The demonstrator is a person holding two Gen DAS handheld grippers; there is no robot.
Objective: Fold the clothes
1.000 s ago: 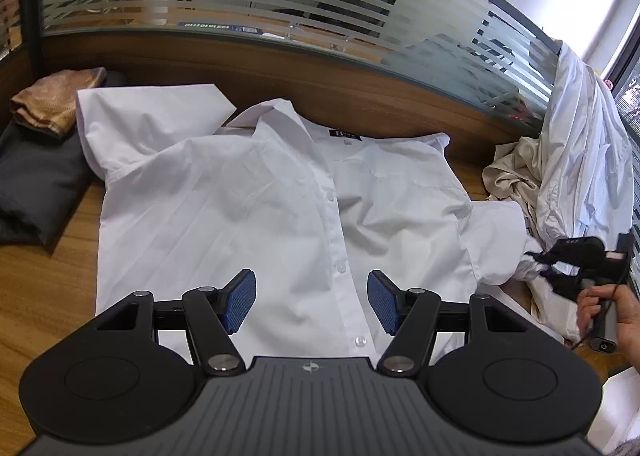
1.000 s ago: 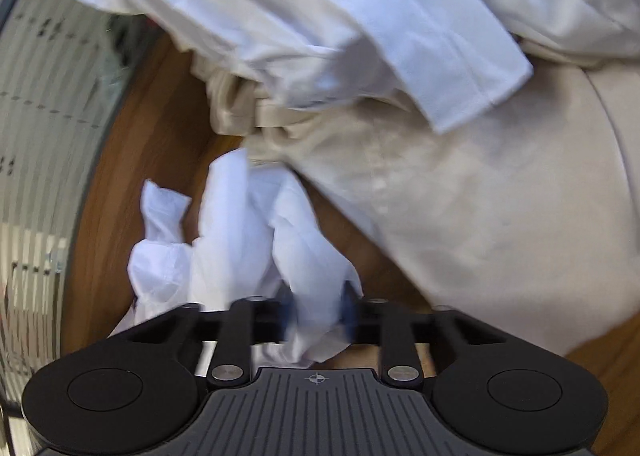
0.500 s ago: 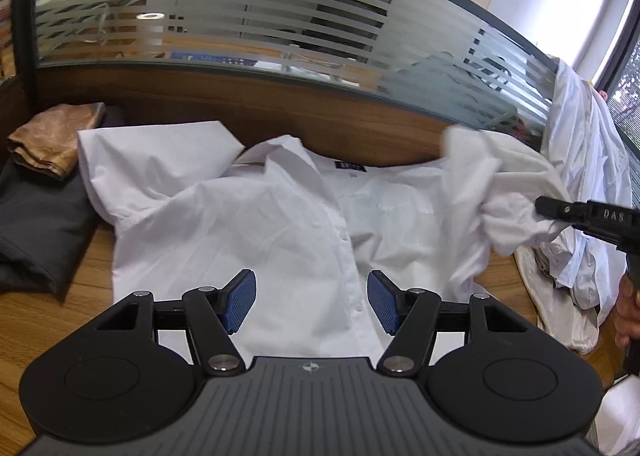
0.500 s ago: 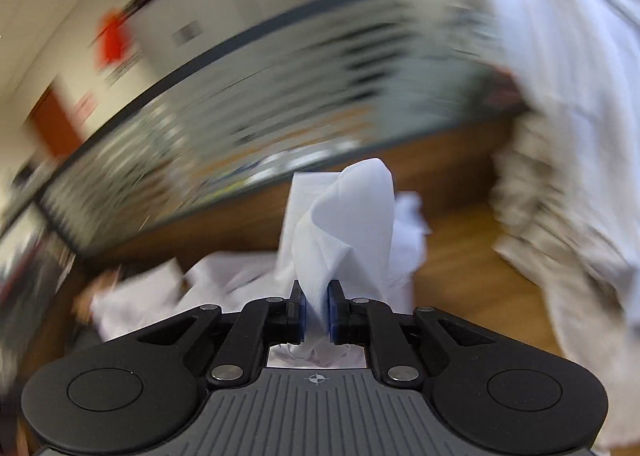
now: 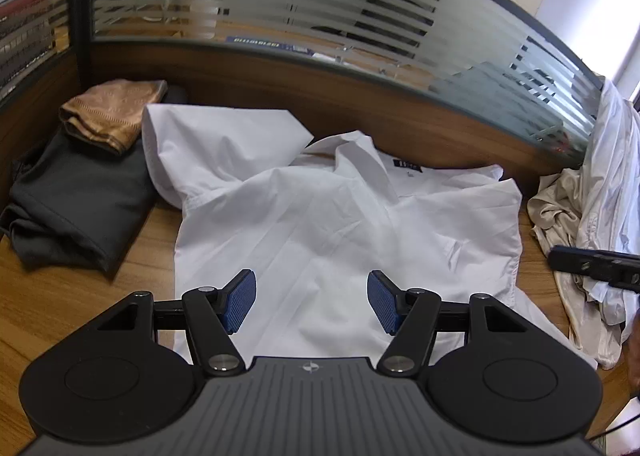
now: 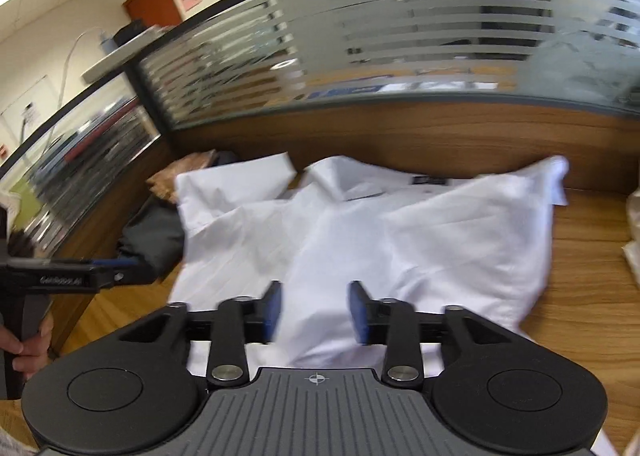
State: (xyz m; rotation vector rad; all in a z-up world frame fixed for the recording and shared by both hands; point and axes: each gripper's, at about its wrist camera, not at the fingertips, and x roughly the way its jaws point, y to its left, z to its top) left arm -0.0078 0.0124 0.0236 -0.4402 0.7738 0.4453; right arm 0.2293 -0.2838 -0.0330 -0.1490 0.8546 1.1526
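A white button-up shirt lies face up on the wooden desk, collar toward the partition. Its right sleeve lies folded in over the body; the left sleeve spreads out to the far left. My left gripper hovers open over the shirt's lower front, nothing between its blue pads. My right gripper hangs above the shirt with its jaws opening; the pads touch no cloth and the shirt lies below them. From the left wrist view the right gripper shows at the right edge.
A dark grey folded garment with a brown folded cloth on top sits at the left. A pile of beige and white clothes is heaped at the right. A wood and frosted-glass partition closes off the back. A hand holds the left gripper.
The right gripper lifted the crumpled right sleeve from beside the clothes pile, swung it left over the shirt's body and let go. The sleeve now lies folded in. The left gripper drifted slightly.
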